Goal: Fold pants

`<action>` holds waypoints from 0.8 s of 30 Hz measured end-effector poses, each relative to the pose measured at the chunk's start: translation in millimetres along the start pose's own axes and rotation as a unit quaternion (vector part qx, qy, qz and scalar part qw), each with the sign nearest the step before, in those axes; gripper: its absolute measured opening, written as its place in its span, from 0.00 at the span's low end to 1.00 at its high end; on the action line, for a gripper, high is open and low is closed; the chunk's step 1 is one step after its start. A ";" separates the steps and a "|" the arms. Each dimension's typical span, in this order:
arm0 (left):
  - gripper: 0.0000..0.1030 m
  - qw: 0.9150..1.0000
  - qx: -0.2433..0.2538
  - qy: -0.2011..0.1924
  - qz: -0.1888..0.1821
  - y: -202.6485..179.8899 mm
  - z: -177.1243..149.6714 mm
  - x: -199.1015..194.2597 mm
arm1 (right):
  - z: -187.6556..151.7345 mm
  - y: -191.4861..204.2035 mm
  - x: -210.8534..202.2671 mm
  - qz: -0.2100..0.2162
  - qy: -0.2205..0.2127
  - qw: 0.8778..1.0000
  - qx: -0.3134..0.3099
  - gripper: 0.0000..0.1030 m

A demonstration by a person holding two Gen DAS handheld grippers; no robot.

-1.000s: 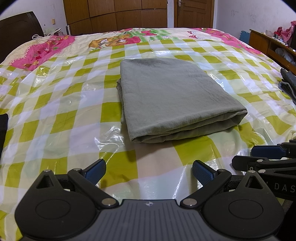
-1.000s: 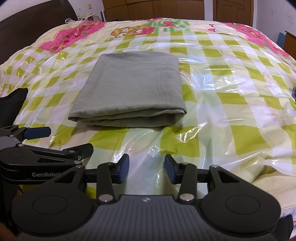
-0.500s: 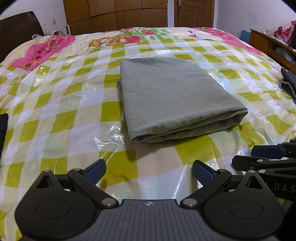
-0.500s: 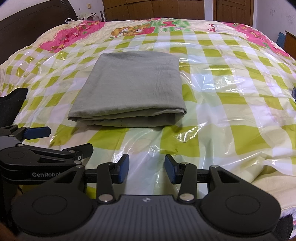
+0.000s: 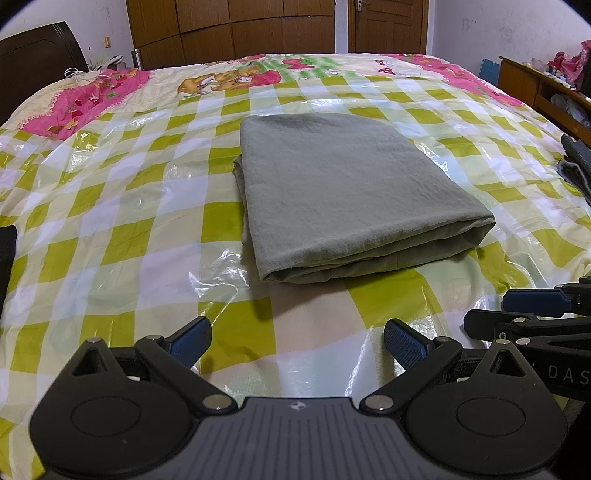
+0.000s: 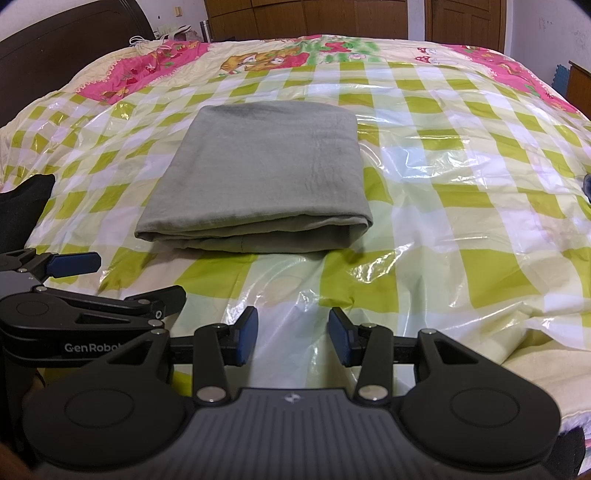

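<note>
The grey-green pants [image 5: 343, 192] lie folded into a flat rectangle in the middle of the bed, also in the right wrist view [image 6: 258, 188]. My left gripper [image 5: 297, 338] is open and empty, held low over the bed's near edge, short of the pants. My right gripper [image 6: 293, 338] is open and empty, beside the left one, also short of the pants. Each gripper shows at the side of the other's view: the right gripper [image 5: 532, 302] and the left gripper [image 6: 74, 262].
The bed carries a green-and-white checked plastic sheet [image 5: 122, 236] over a pink cartoon quilt [image 5: 92, 99]. A dark headboard [image 6: 62, 44] stands at the left, wooden wardrobes [image 5: 236, 29] behind, a wooden cabinet [image 5: 535, 85] at the right. Dark clothing [image 5: 576, 158] lies at the bed's right edge.
</note>
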State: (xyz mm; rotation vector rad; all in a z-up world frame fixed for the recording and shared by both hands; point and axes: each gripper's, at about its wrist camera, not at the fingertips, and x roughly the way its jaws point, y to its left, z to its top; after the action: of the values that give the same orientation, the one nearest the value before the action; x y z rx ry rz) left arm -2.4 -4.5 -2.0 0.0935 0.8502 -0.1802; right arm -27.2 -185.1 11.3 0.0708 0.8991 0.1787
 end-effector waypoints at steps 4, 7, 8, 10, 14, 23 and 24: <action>1.00 1.000 0.000 0.001 0.001 0.1 -0.6 0.3 | -0.5 -0.3 -0.1 0.000 0.000 1.000 0.000 0.42; 1.00 1.000 -0.001 0.003 0.001 -0.3 -0.4 1.1 | -0.3 0.1 0.0 0.000 0.000 1.000 0.000 0.42; 1.00 1.000 -0.001 0.003 0.001 0.4 -1.0 0.7 | -0.5 0.0 0.0 0.000 0.000 1.000 0.000 0.42; 1.00 1.000 -0.001 0.003 0.002 -1.2 0.6 1.5 | -0.5 0.2 0.0 0.000 0.000 1.000 0.000 0.43; 1.00 1.000 -0.001 0.003 0.002 -0.9 0.5 1.3 | -1.2 -0.3 -0.1 0.000 0.000 1.000 0.000 0.43; 1.00 1.000 -0.001 0.003 0.002 -1.1 0.7 1.3 | -1.5 -0.6 -0.1 0.000 0.000 1.000 0.000 0.43; 1.00 1.000 -0.001 0.003 0.002 -0.8 0.4 1.1 | -0.9 -0.1 -0.1 0.000 0.000 1.000 0.000 0.43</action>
State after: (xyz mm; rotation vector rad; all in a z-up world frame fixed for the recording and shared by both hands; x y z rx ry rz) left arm -1.5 -5.6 -2.6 0.0939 0.8568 -0.1758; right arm -28.0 -185.3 10.7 0.0701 0.9000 0.1783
